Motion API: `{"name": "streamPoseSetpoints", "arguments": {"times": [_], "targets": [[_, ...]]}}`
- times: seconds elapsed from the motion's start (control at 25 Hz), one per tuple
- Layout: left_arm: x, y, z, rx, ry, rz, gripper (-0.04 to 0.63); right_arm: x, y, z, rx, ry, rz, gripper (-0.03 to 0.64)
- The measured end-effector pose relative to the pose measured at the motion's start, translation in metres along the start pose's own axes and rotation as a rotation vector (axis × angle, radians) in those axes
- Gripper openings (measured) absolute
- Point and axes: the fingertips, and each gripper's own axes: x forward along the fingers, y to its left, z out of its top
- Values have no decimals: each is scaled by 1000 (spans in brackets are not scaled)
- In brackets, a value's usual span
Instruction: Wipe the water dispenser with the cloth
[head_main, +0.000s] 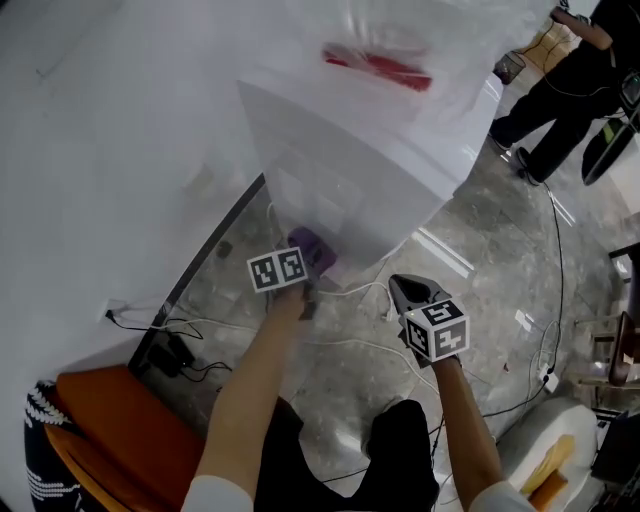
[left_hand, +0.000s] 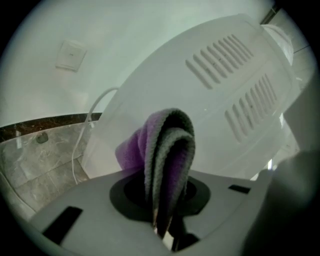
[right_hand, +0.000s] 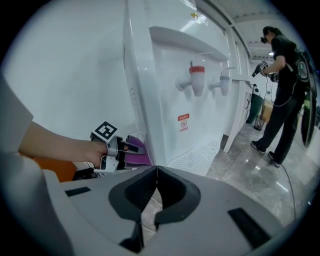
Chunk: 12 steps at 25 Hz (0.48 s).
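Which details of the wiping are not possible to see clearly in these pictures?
Whether the cloth touches the water dispenser: left gripper view, the cloth's own fold hides the contact; head view, the left tool covers it.
Print on the red label: right gripper view, too small.
Dispenser's top: head view, blurred by white glare.

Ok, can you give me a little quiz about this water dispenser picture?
1. True or false: the right gripper has its jaws shut with nothing between them.
2. What colour is the cloth held in the left gripper? A green, B purple, C yellow.
3. How many taps does the water dispenser show on its front?
Key: 1 true; 2 B; 3 two.
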Motion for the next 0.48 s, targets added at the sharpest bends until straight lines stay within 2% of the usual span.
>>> {"name": "streamPoseSetpoints", "arguments": {"times": [0.2, 0.48], "targets": [[-43, -58, 49, 35, -25, -11, 60, -52, 5, 49, 4, -7, -9, 14], [-101, -153, 96, 28, -25, -26, 60, -147, 6, 120, 49, -27, -25, 14]]}}
